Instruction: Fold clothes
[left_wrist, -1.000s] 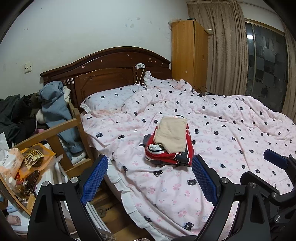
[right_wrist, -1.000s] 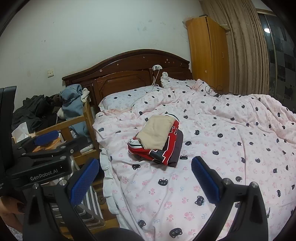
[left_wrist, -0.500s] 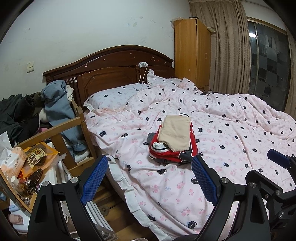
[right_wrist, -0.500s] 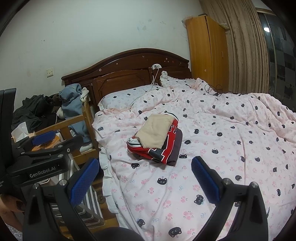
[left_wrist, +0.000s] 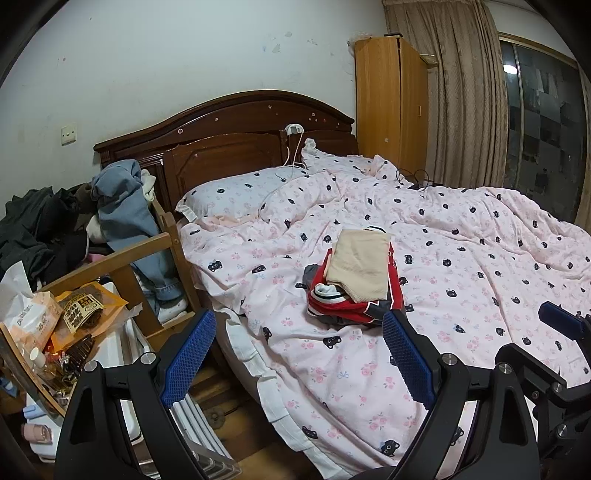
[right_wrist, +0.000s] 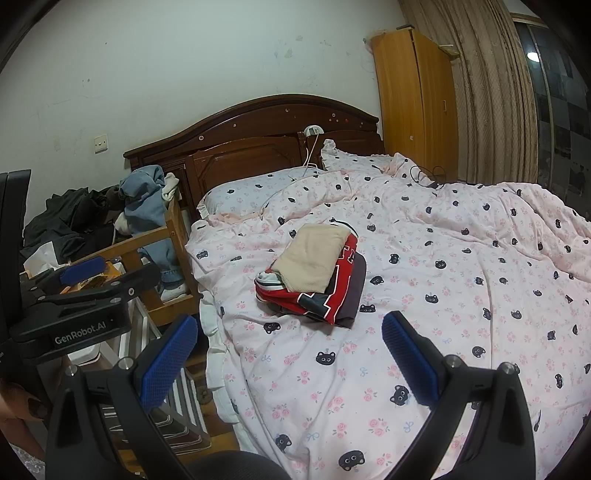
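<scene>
From the left wrist view, the left gripper (left_wrist: 295, 354) is hanging in the air near the edge of the bed (left_wrist: 480, 258). Its two blue pads are spread wide apart and nothing is sitting between them. The pile of folded clothes (left_wrist: 352, 284) is lying on the pink blanket, a bit ahead of the pads and not touching them. It looks like the pile is sitting there because the bed gives a soft, flat spot for stacking. A tan piece (left_wrist: 360, 267) is lying on top, and a red striped piece (left_wrist: 343, 310) is peeking out under it. The long side of the pile is running from the near edge of the bed up toward the headboard (left_wrist: 221, 125). The tip of the right gripper (left_wrist: 561, 325) is poking in at the right side.

From the right wrist view, the right gripper (right_wrist: 291, 354) is also floating above the blanket with its pads wide apart and holding nothing. The pile (right_wrist: 314, 277) is sitting ahead of it, leaning a little to the left of the middle. Here its long side is slanting from lower left up to upper right. The left gripper (right_wrist: 81, 295) is showing at the left, next to a wooden chair (right_wrist: 162, 236) heaped with jeans (right_wrist: 144, 199) that are probably waiting to be folded.
</scene>
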